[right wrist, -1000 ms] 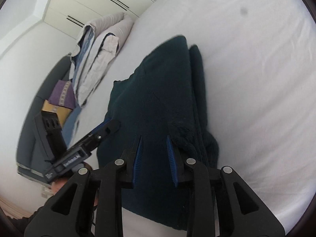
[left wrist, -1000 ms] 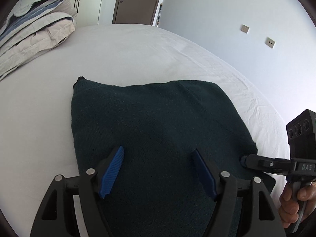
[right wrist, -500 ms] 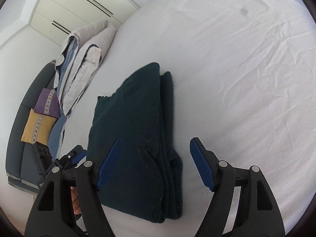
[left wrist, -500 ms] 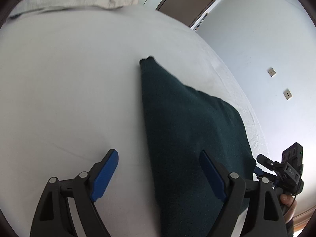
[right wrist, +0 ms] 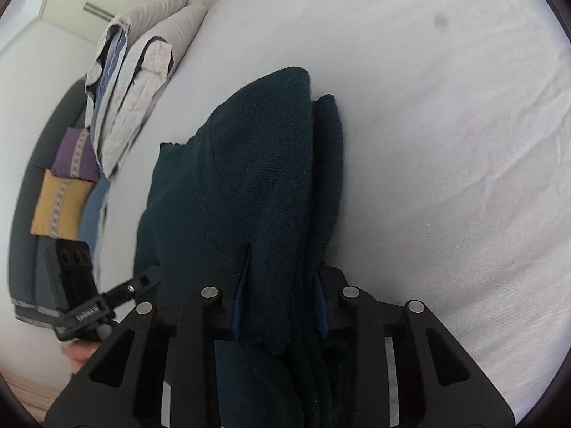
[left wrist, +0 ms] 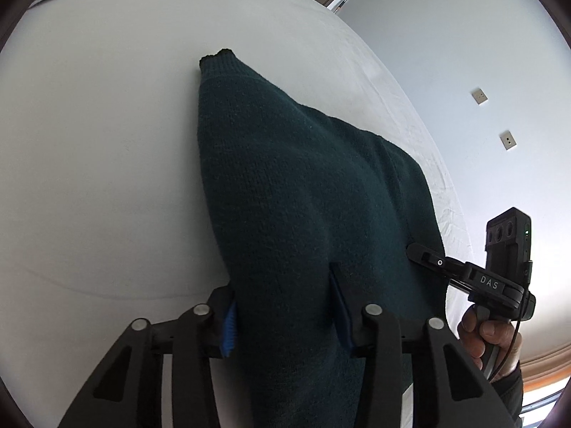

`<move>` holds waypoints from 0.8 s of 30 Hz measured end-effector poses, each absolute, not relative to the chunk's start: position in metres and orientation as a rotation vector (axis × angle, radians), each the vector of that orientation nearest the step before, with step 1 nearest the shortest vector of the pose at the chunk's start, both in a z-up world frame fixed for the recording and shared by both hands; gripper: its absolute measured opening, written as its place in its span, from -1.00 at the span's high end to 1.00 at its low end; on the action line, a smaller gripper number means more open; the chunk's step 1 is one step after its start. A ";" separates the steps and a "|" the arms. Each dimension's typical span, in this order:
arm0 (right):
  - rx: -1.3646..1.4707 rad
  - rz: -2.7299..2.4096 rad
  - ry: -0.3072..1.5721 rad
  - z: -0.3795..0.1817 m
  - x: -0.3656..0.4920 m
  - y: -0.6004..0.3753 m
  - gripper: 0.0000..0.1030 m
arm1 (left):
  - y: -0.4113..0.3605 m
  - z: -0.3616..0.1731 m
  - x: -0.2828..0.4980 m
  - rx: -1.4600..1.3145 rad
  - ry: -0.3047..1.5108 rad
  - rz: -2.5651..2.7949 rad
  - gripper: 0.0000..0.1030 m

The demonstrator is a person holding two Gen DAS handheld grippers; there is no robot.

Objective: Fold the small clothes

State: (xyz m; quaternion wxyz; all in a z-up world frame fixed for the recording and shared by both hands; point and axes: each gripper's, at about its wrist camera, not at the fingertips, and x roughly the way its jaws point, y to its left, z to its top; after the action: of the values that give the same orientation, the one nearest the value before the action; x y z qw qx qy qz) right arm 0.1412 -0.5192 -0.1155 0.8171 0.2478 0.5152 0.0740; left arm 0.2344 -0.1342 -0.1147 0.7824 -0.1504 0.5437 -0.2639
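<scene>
Garment: your dark green knit sweater (left wrist: 303, 214) lies folded on the white bed sheet (left wrist: 100, 164), near edge toward you, layered folds stacked on its right side.
Left gripper (left wrist: 283, 315): closed down on the near left edge of the sweater, knit bunched between the blue pads (left wrist: 228, 328).
Right gripper (right wrist: 280, 308): pinched tight over the thick stack of layers at the near right edge; blue pads barely show past the cloth.
Step, as judged: both near corners are gripped, likely for one more fold away from you or a lift.
Technique: raise both hands level and together, keep the edge taut between them, and carry it straight toward the far edge.
Watch: the right stack is thick; inner layers may slip out.
Surroundings: folded bedding (right wrist: 135, 71) well clear at the head of the bed.
</scene>
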 end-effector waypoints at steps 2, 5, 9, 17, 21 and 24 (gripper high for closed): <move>0.387 0.100 1.095 -0.103 0.140 -0.497 0.53 | -0.137 -0.108 0.230 -0.280 1.160 -0.553 0.23; 0.267 0.044 1.069 -0.084 0.132 -0.473 0.56 | -0.140 -0.091 0.216 -0.220 1.132 -0.530 0.28; 0.201 0.062 1.025 -0.054 0.111 -0.443 0.57 | -0.123 -0.065 0.191 -0.175 1.079 -0.511 0.29; 0.148 0.171 0.943 -0.005 0.053 -0.363 0.57 | -0.067 -0.016 0.126 -0.078 0.982 -0.484 0.29; 0.134 0.232 0.932 0.004 0.030 -0.315 0.57 | -0.030 -0.008 0.097 -0.073 0.960 -0.447 0.28; 0.143 0.266 0.937 0.003 0.020 -0.288 0.57 | -0.004 -0.011 0.080 -0.071 0.955 -0.420 0.28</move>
State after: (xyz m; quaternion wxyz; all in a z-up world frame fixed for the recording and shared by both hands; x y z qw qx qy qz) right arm 0.0201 -0.2884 0.0032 0.8812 0.0686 0.4500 0.1276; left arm 0.0803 -0.0037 -0.0110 0.8664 -0.0339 0.4561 -0.2005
